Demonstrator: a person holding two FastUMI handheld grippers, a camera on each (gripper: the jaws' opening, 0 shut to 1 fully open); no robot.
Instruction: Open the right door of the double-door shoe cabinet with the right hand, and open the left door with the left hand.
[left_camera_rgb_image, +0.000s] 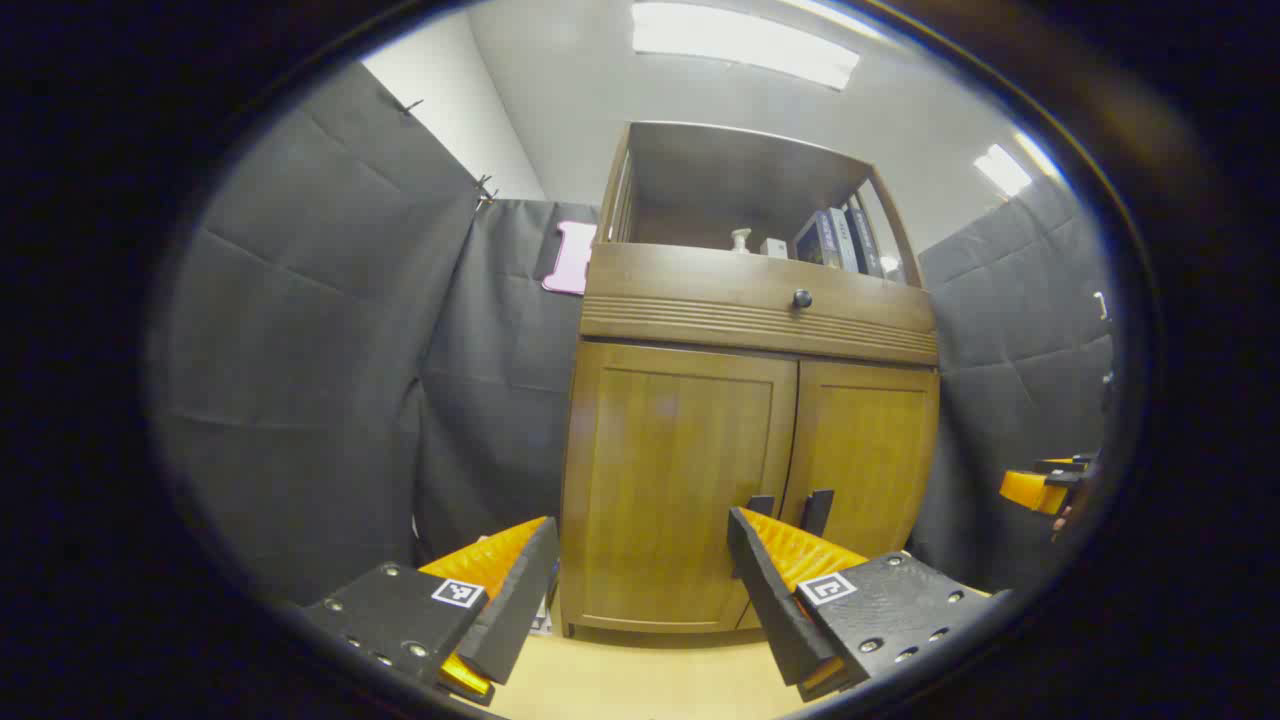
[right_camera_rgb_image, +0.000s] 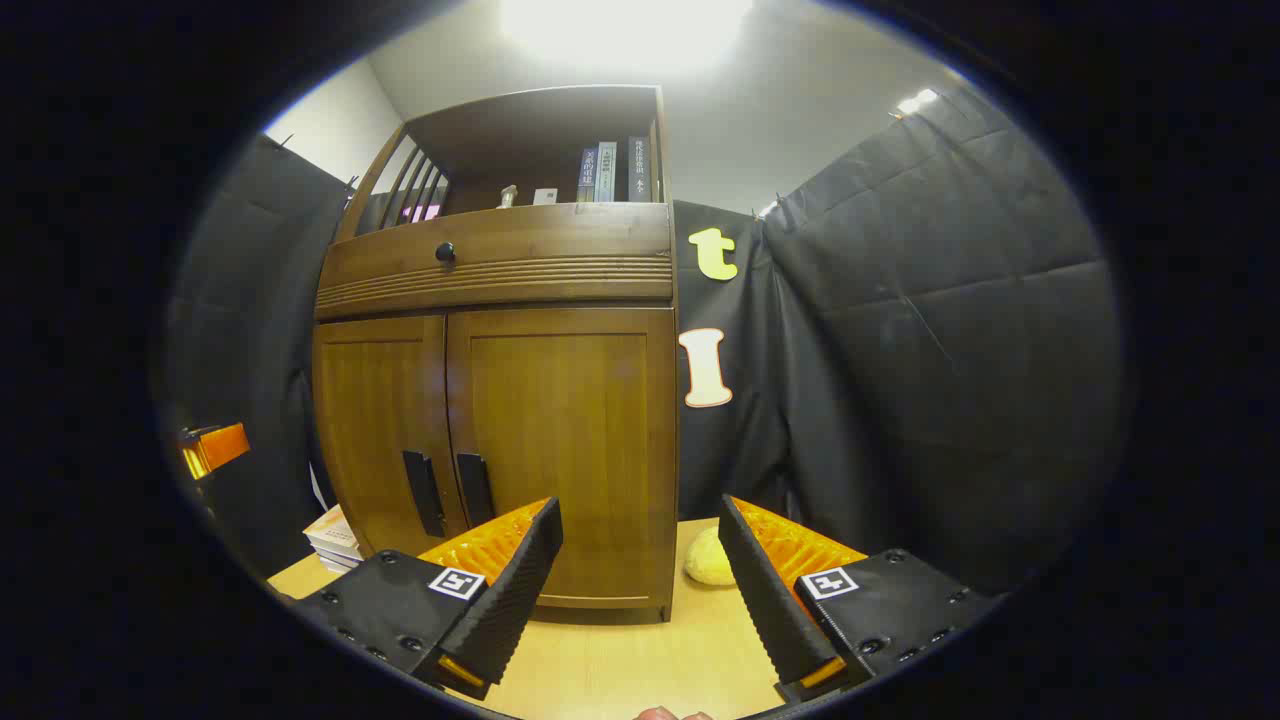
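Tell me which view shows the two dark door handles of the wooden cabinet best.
The right gripper view: both dark door handles stand unobstructed at the closed doors' meeting edges. In the left gripper view, the left gripper's finger covers their lower parts, leaving the tops.

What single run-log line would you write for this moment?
stage: approach | left gripper: open, short of cabinet | right gripper: open, short of cabinet | left door: shut | right door: shut | handles: untouched

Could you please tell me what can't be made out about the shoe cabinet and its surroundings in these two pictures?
- Inside of the shoe cabinet: hidden in both views by its shut left door and right door.
- Left door's handle: partly covered in the left gripper view by the left gripper.
- Pale lump beside the cabinet: too small to identify in the right gripper view.
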